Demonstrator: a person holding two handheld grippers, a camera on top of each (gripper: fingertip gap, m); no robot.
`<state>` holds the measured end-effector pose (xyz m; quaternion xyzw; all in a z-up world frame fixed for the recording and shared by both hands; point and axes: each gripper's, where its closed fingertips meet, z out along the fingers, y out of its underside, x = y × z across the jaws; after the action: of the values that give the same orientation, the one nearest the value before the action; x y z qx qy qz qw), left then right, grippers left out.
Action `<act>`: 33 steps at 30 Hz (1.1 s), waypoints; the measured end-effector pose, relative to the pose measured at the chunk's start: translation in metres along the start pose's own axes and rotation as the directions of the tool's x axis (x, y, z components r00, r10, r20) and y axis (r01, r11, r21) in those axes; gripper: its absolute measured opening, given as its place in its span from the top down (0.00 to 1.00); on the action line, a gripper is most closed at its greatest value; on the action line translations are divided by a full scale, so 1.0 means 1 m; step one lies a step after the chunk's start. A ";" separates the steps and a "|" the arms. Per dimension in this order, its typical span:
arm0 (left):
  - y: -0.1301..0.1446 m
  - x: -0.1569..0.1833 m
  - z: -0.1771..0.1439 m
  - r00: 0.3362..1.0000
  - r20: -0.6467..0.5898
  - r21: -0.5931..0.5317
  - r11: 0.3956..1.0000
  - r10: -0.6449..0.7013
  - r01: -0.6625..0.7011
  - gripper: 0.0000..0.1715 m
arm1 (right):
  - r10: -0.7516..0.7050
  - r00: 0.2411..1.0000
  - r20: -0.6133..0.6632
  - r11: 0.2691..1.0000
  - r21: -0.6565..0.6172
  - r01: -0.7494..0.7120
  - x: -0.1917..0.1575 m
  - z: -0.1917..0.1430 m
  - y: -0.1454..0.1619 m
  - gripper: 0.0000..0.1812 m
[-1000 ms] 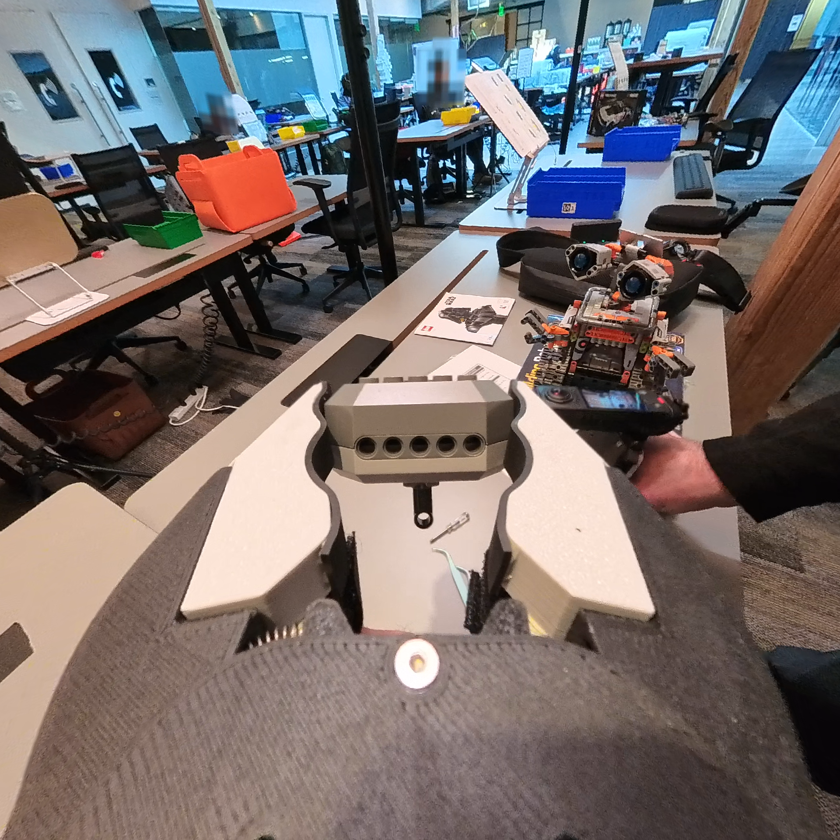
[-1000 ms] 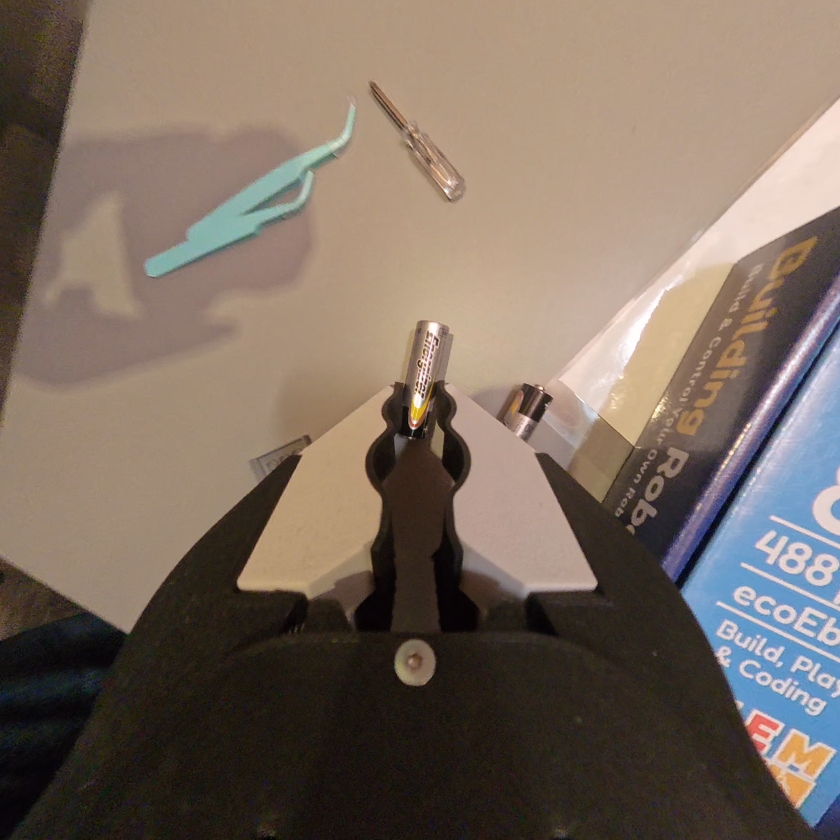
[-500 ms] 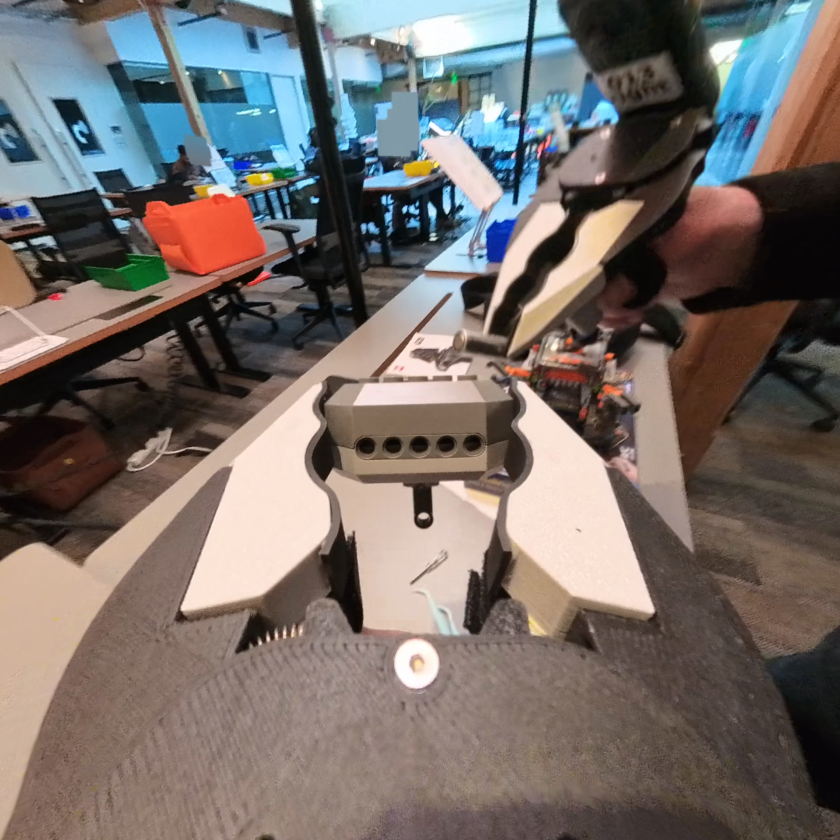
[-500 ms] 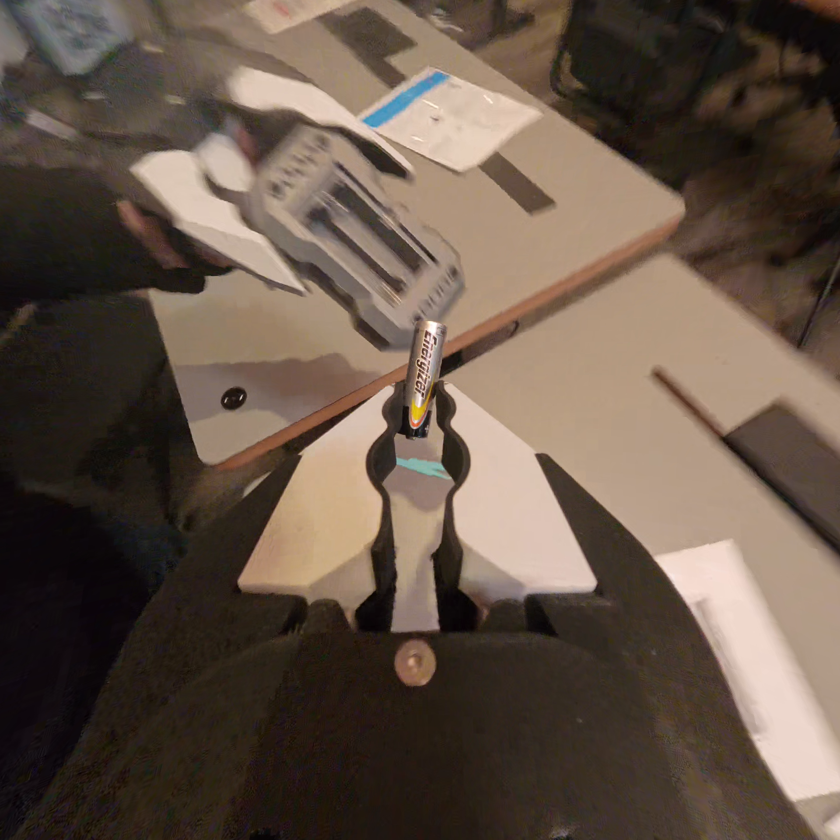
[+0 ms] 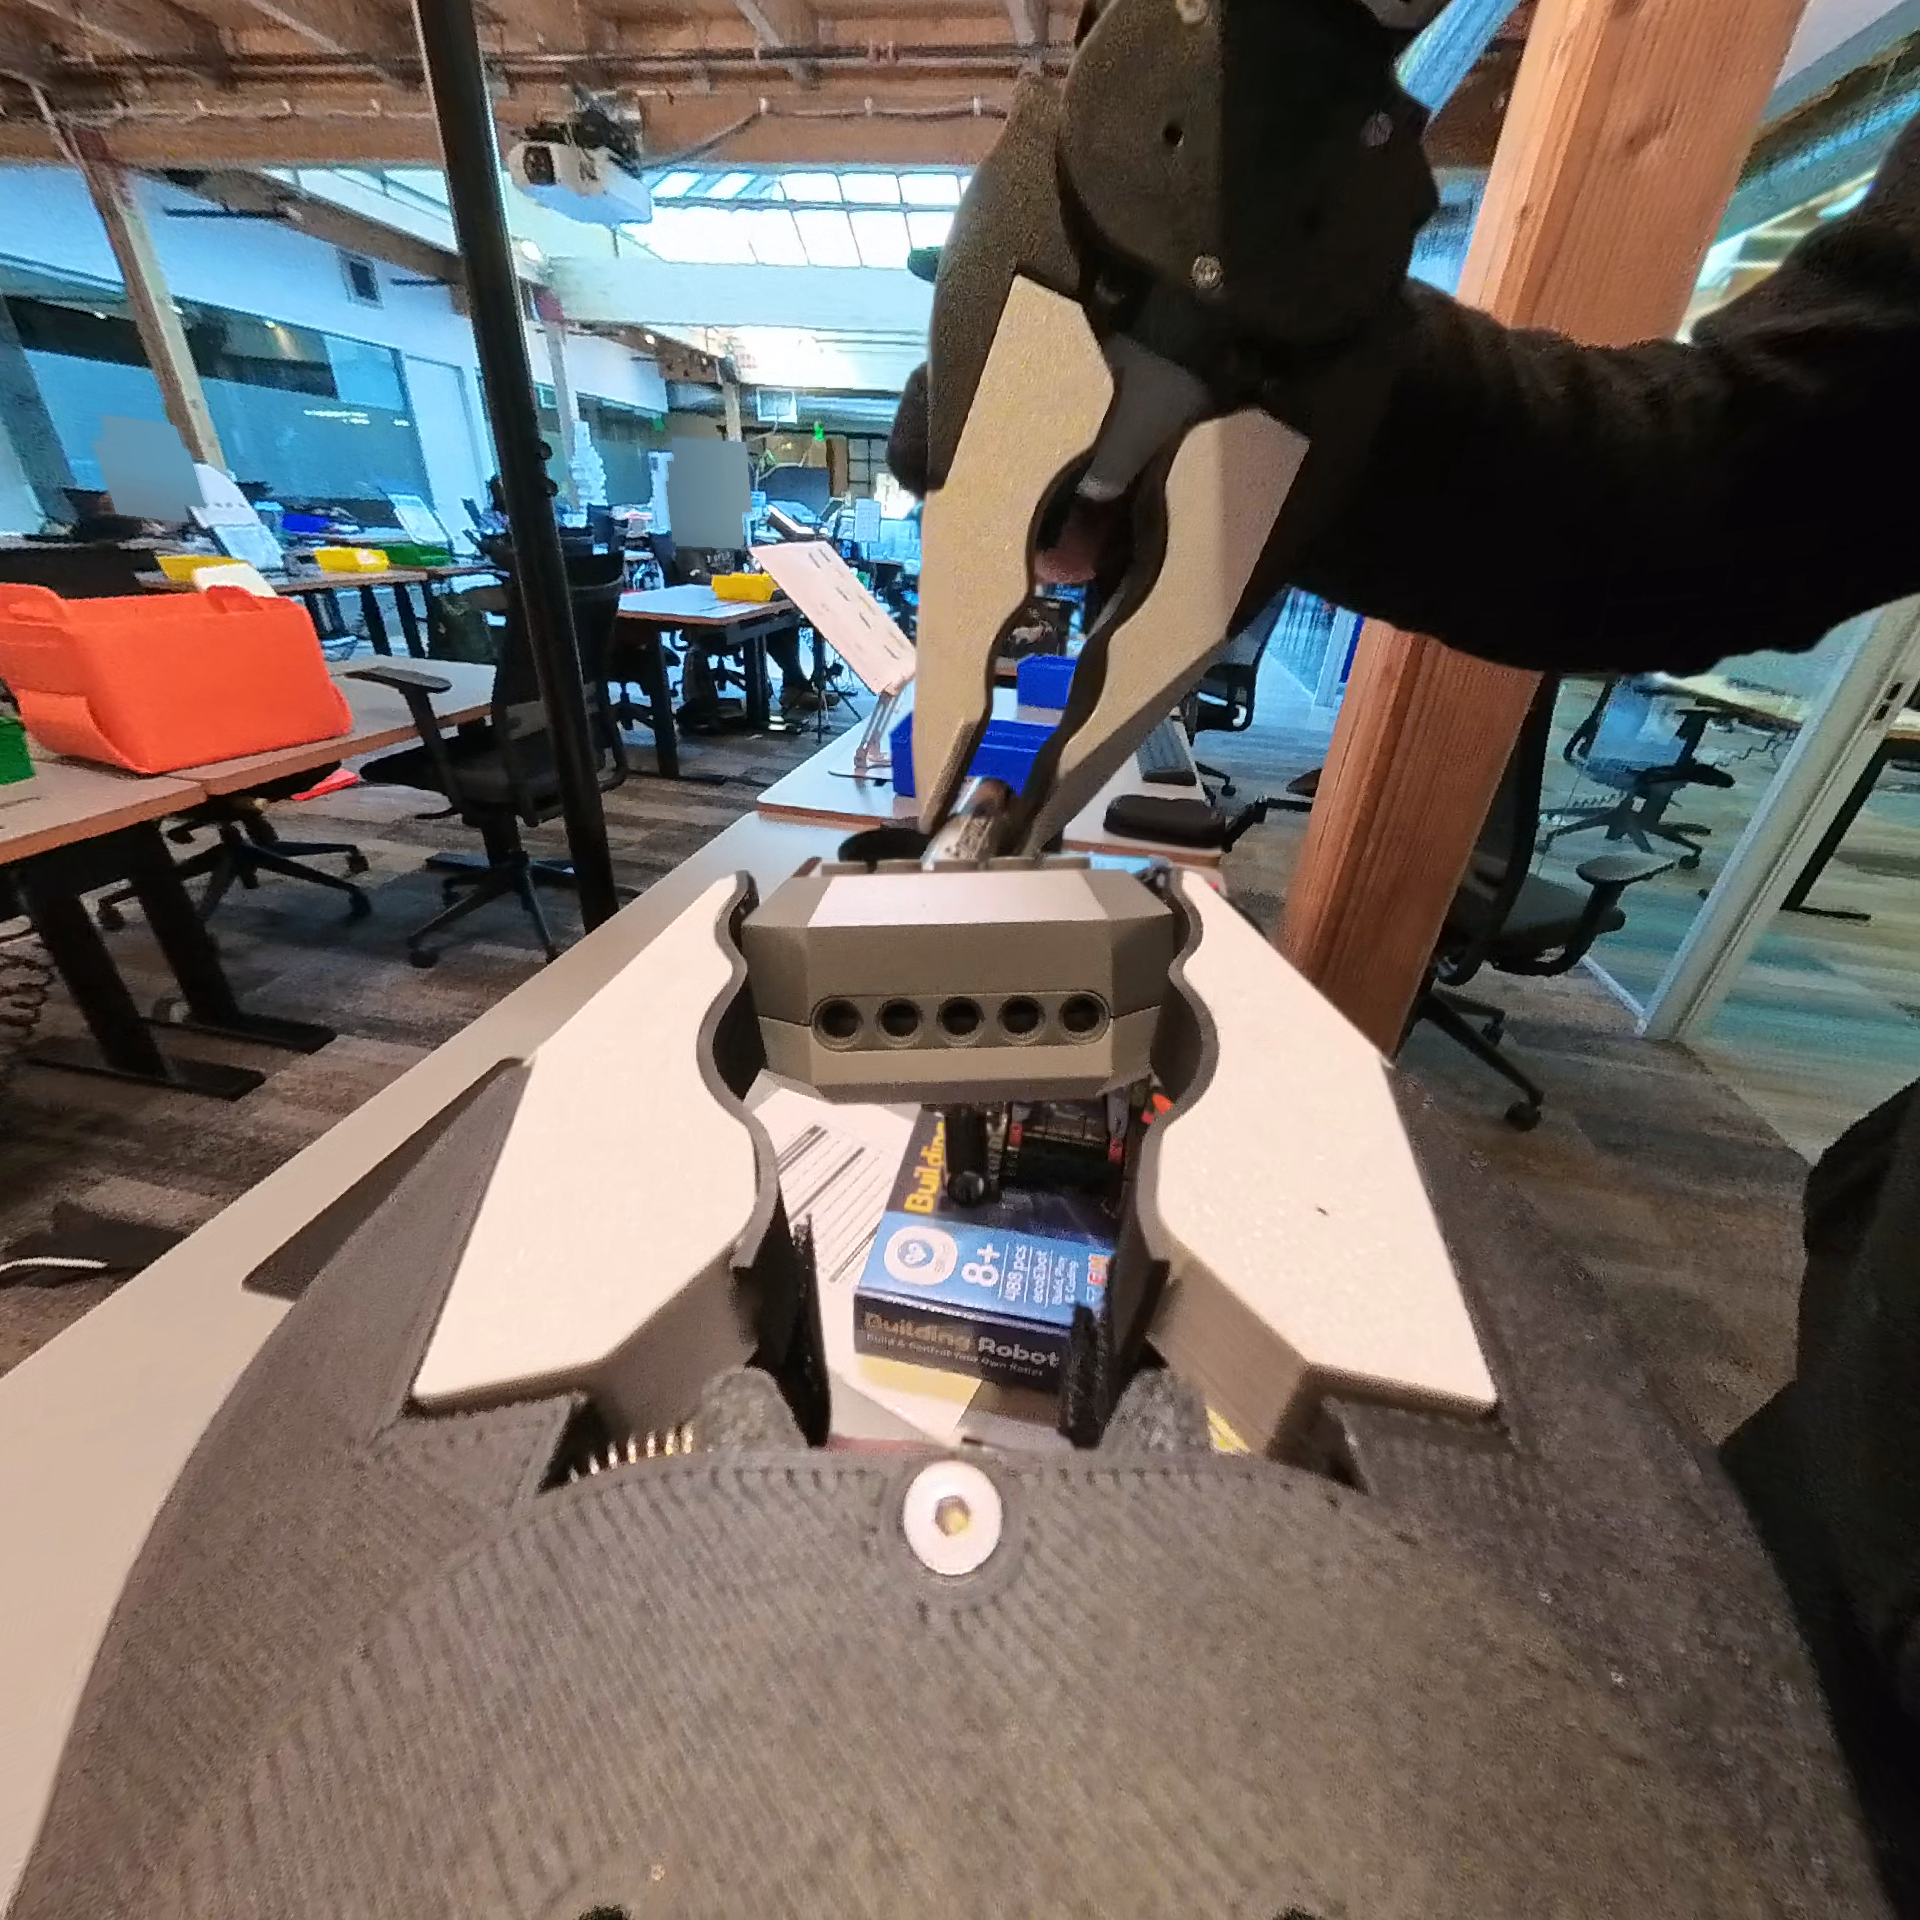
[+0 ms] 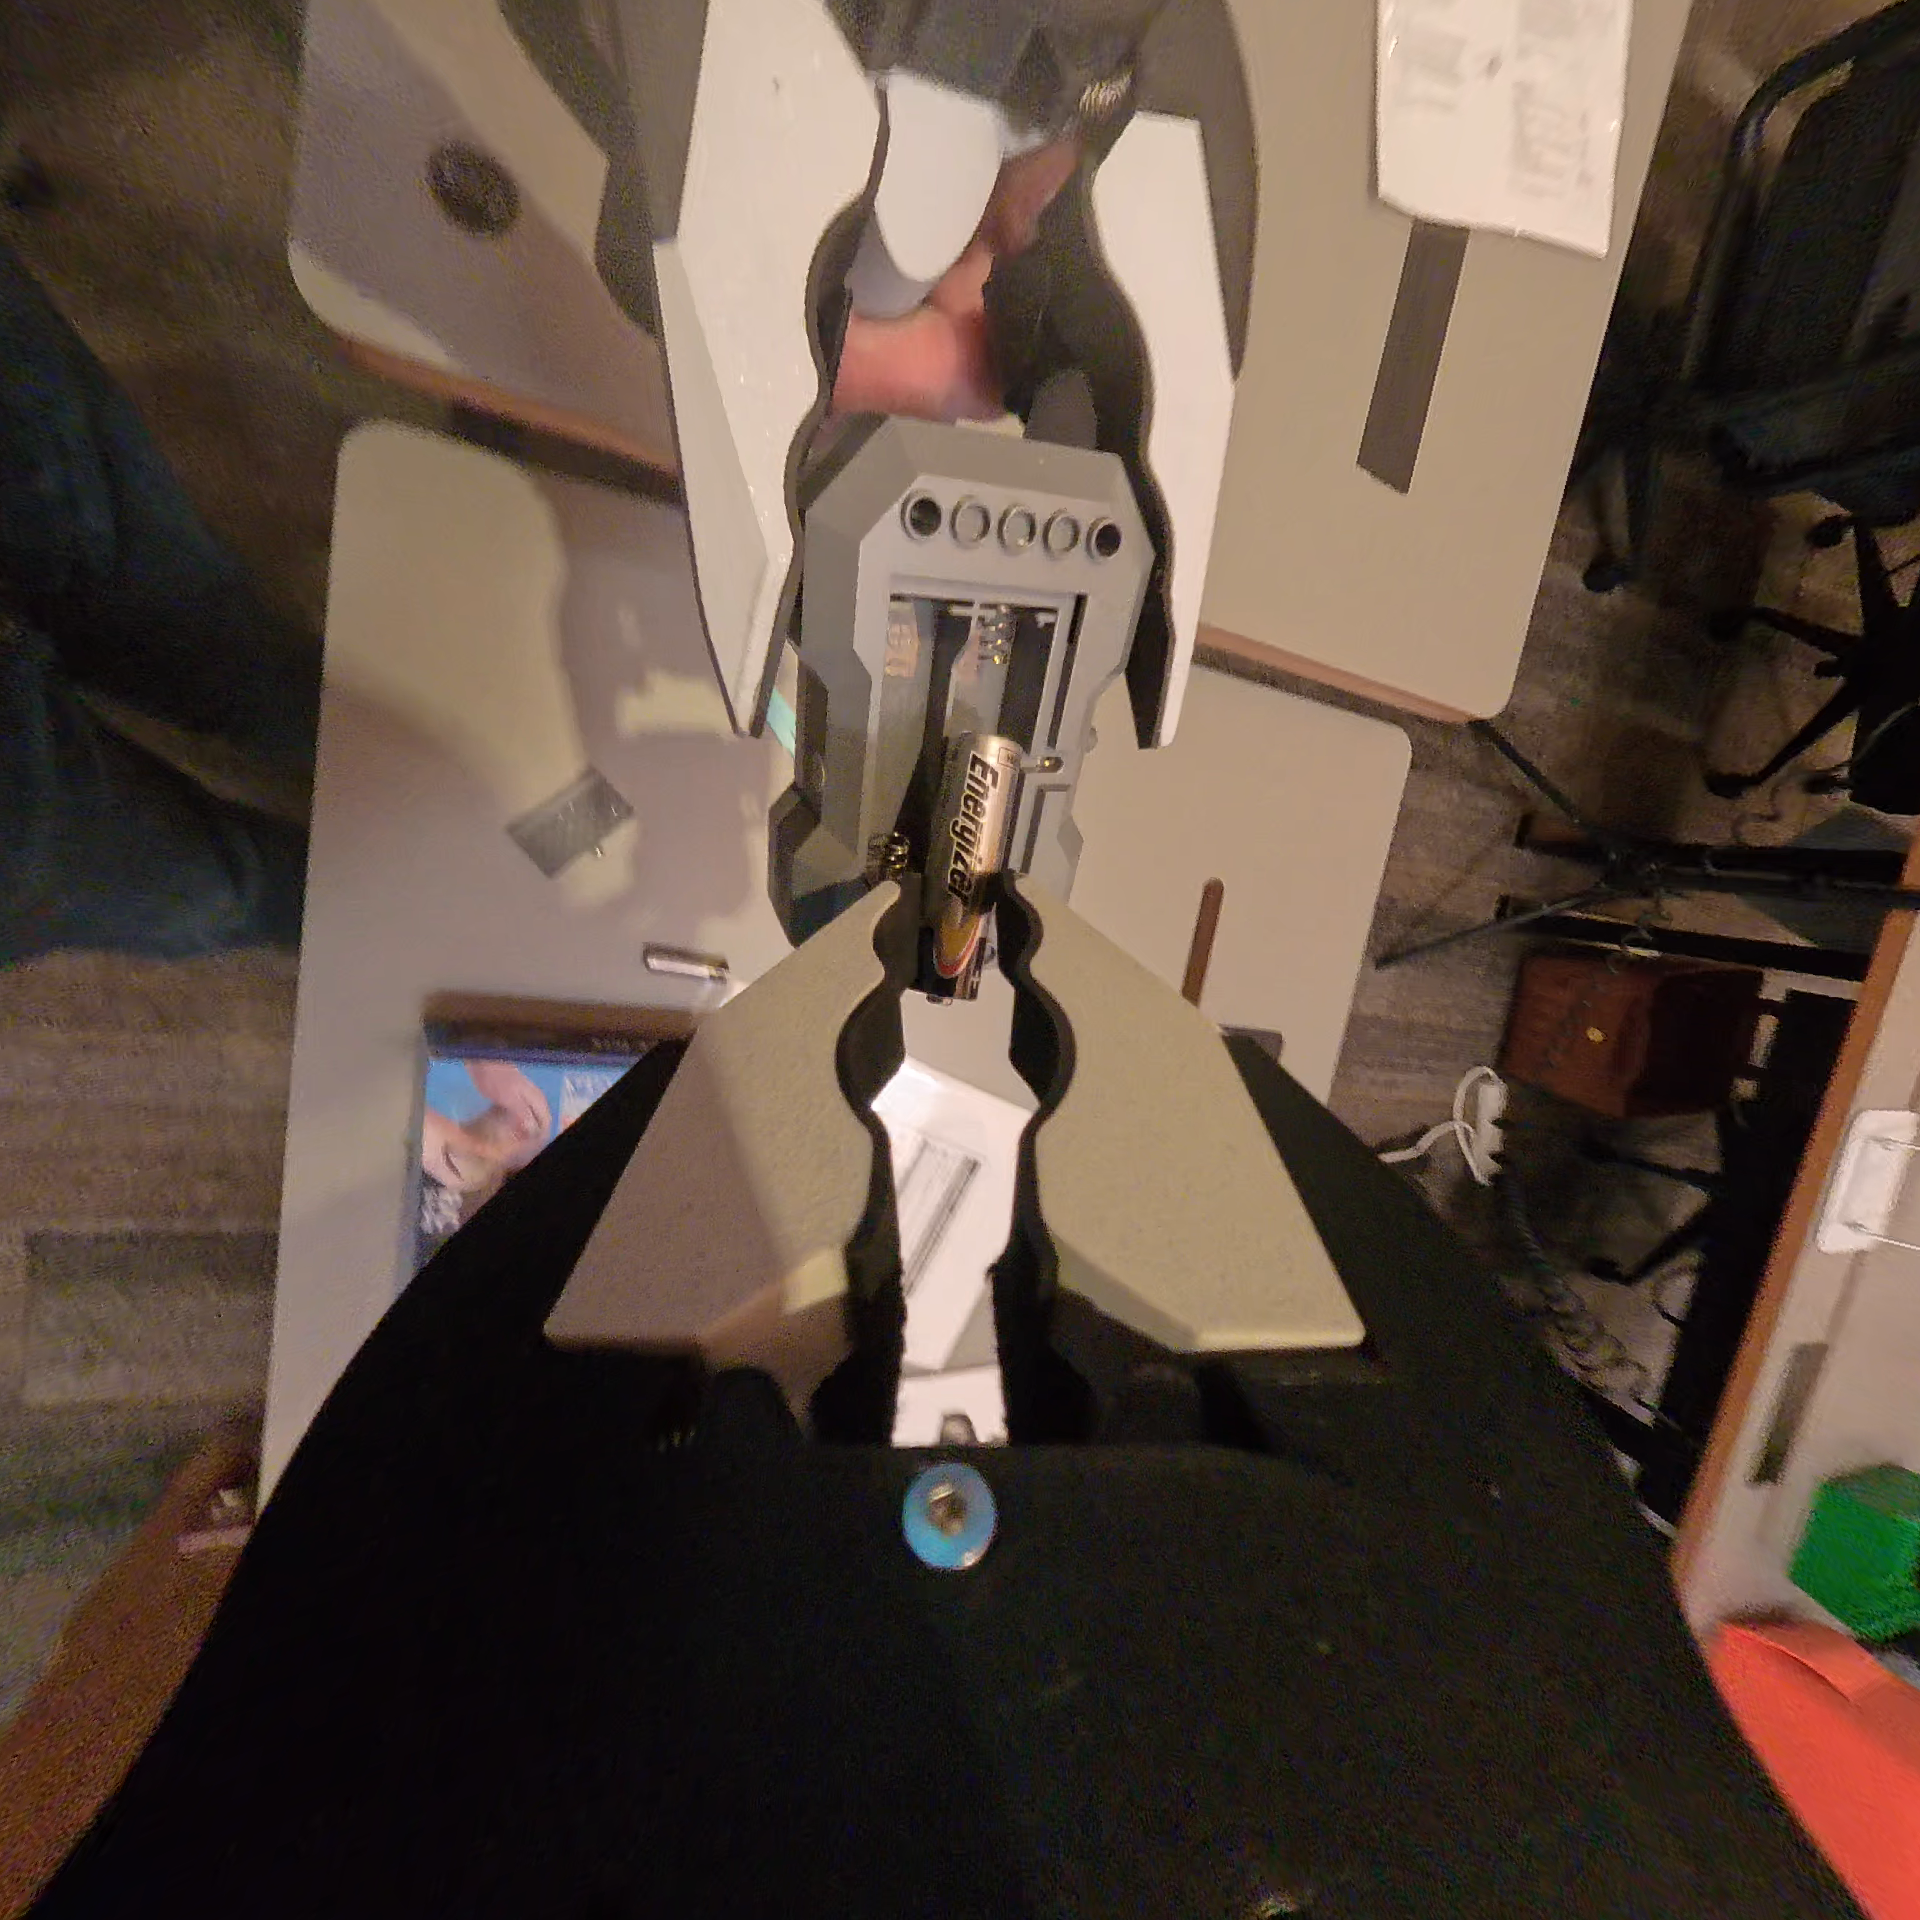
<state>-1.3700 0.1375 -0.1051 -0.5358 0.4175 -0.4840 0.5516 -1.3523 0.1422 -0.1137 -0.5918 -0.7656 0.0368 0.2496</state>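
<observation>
The left gripper (image 5: 956, 997) fingers clamp the grey battery box (image 6: 977, 634) mid-frame above the tabletop (image 6: 436, 790), while the right gripper (image 6: 951, 914) fingers pinch a battery (image 6: 966, 842) angled into an open bay, apparently not yet seated.

Open-plan office/workshop: desk rows (image 5: 104, 800), swivel chairs (image 5: 499, 748), parts bins (image 5: 977, 743), exposed timber ceiling (image 5: 790, 94).
</observation>
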 end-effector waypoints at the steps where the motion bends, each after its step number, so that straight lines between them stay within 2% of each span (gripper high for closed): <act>1: -0.001 0.001 0.002 1.000 -0.004 0.008 1.000 -0.003 0.003 0.57 | -0.027 1.000 0.003 0.999 -0.034 0.027 0.000 0.000 0.003 0.94; 5: -0.005 0.006 0.011 0.999 -0.033 0.024 1.000 -0.011 0.012 0.57 | -0.073 0.997 0.039 0.996 -0.041 0.075 0.000 -0.003 0.001 0.93; 9: -0.012 0.007 0.017 0.998 -0.055 0.054 0.998 -0.034 0.037 0.57 | -0.056 0.996 0.063 0.998 -0.025 0.057 0.002 -0.007 0.000 0.93; 13: -0.021 0.008 0.020 0.996 -0.071 0.099 0.993 -0.056 0.063 0.57 | 0.069 0.991 0.115 0.992 0.097 -0.080 0.005 -0.023 -0.009 0.89; 16: -0.032 0.007 0.022 0.995 -0.077 0.142 0.987 -0.059 0.069 0.57 | 0.239 0.959 0.152 0.933 0.239 -0.271 0.019 -0.047 -0.018 0.83; 18: -0.040 0.006 0.022 0.996 -0.075 0.158 0.986 -0.044 0.055 0.57 | 0.381 0.898 0.219 0.844 0.316 -0.435 0.026 -0.064 -0.017 0.79; 19: -0.044 0.006 0.022 0.997 -0.074 0.168 0.985 -0.035 0.047 0.57 | 0.477 0.846 0.239 0.767 0.357 -0.534 0.036 -0.071 -0.014 0.79; 21: -0.054 0.008 0.022 0.997 -0.080 0.183 0.983 -0.015 0.030 0.57 | 0.612 0.676 0.410 0.518 0.439 -0.734 0.045 -0.087 -0.010 0.79; 22: -0.058 0.009 0.022 0.996 -0.086 0.189 0.982 -0.009 0.025 0.57 | 0.662 0.594 0.456 0.410 0.443 -0.797 0.049 -0.088 -0.001 0.79; 26: -0.074 0.013 0.023 0.992 -0.128 0.226 0.973 -0.008 0.037 0.57 | 0.666 0.367 0.649 0.119 0.394 -0.912 0.038 -0.083 0.014 0.66; 28: -0.078 0.015 0.025 0.990 -0.139 0.232 0.972 0.002 0.031 0.57 | 0.609 0.295 0.736 0.020 0.358 -0.934 0.032 -0.083 0.011 0.66; 31: -0.084 0.019 0.028 0.987 -0.163 0.239 0.971 0.015 0.025 0.57 | 0.541 0.228 0.810 -0.074 0.316 -0.946 0.026 -0.083 0.009 0.68; 33: -0.085 0.023 0.031 0.985 -0.169 0.232 0.973 0.036 0.005 0.57 | 0.505 0.201 0.840 -0.105 0.291 -0.951 0.022 -0.082 0.007 0.71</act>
<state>-1.3426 0.1245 -0.0165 -0.4206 0.4084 -0.5697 0.5760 -1.3146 0.1447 -0.0369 -0.6920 -0.1753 0.6645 0.2211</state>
